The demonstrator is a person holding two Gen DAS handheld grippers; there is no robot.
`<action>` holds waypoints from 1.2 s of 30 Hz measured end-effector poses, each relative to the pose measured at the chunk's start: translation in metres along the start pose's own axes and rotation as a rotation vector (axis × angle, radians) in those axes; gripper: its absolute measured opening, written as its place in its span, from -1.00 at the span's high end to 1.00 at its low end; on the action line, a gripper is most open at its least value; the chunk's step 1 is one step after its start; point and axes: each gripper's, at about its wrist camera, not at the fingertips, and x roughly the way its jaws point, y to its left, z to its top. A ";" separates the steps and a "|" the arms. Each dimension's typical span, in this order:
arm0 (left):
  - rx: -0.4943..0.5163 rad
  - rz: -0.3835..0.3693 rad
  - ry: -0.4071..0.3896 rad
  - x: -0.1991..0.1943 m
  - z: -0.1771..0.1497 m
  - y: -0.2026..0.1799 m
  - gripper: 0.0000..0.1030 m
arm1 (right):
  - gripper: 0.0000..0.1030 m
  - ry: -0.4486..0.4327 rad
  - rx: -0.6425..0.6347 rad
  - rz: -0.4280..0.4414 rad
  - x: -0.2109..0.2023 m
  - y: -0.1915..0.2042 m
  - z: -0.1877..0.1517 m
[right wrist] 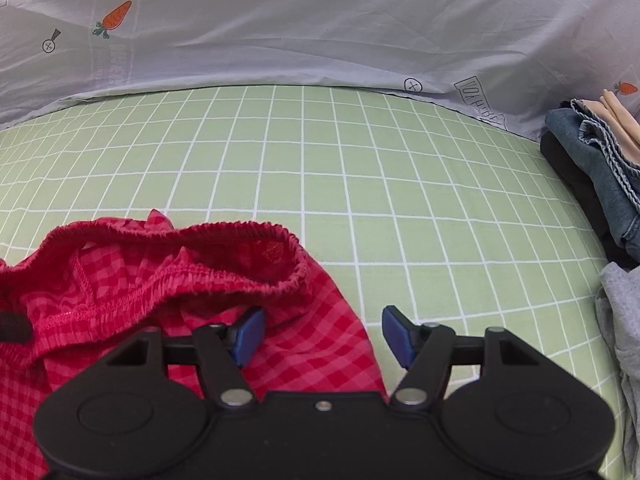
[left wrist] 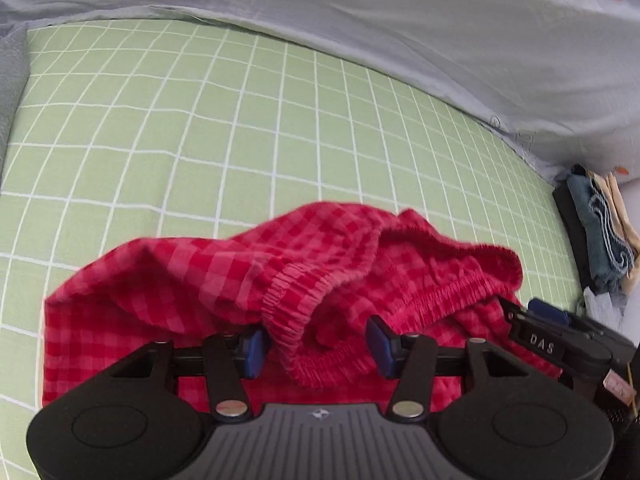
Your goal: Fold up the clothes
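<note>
While both grippers hang over the bed's near edge, the scene reads:
Shorts: red checked shorts (left wrist: pixel 224 280) lie crumpled on the green grid sheet (left wrist: pixel 200 120).
Left gripper (left wrist: pixel 318 346): fingers spread apart, the elastic waistband (left wrist: pixel 296 320) bunched between them, not clamped.
Right gripper (right wrist: pixel 324 336): fingers apart, holding nothing; left pad over the shorts' edge, right pad over bare sheet.
Folded pile (right wrist: pixel 592 168): at the bed's right edge.

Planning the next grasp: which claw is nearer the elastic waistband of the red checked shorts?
Left. The left claw is open with the waistband bunched between its fingers. The right claw is open just short of the waistband's corner, over the shorts' edge and the green sheet.
</note>
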 end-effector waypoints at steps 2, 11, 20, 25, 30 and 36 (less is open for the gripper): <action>-0.054 0.017 -0.080 -0.004 0.018 0.010 -0.03 | -0.27 -0.001 0.009 -0.004 0.004 -0.002 0.002; 0.059 0.153 -0.243 -0.021 0.059 0.033 -0.07 | -0.27 -0.033 0.063 0.071 0.016 -0.005 0.016; 0.256 0.066 -0.121 -0.004 0.029 0.026 -0.27 | 0.38 -0.008 0.094 0.214 0.044 -0.005 0.045; 0.229 0.094 -0.126 0.016 0.034 0.029 0.95 | 0.90 -0.038 0.136 0.279 0.048 -0.008 0.071; 0.144 0.182 -0.338 -0.001 0.062 0.037 0.98 | 0.89 -0.284 0.199 0.289 0.021 -0.019 0.106; 0.054 0.284 -0.451 -0.025 0.084 0.051 0.22 | -0.25 -0.364 0.156 0.099 -0.005 -0.016 0.102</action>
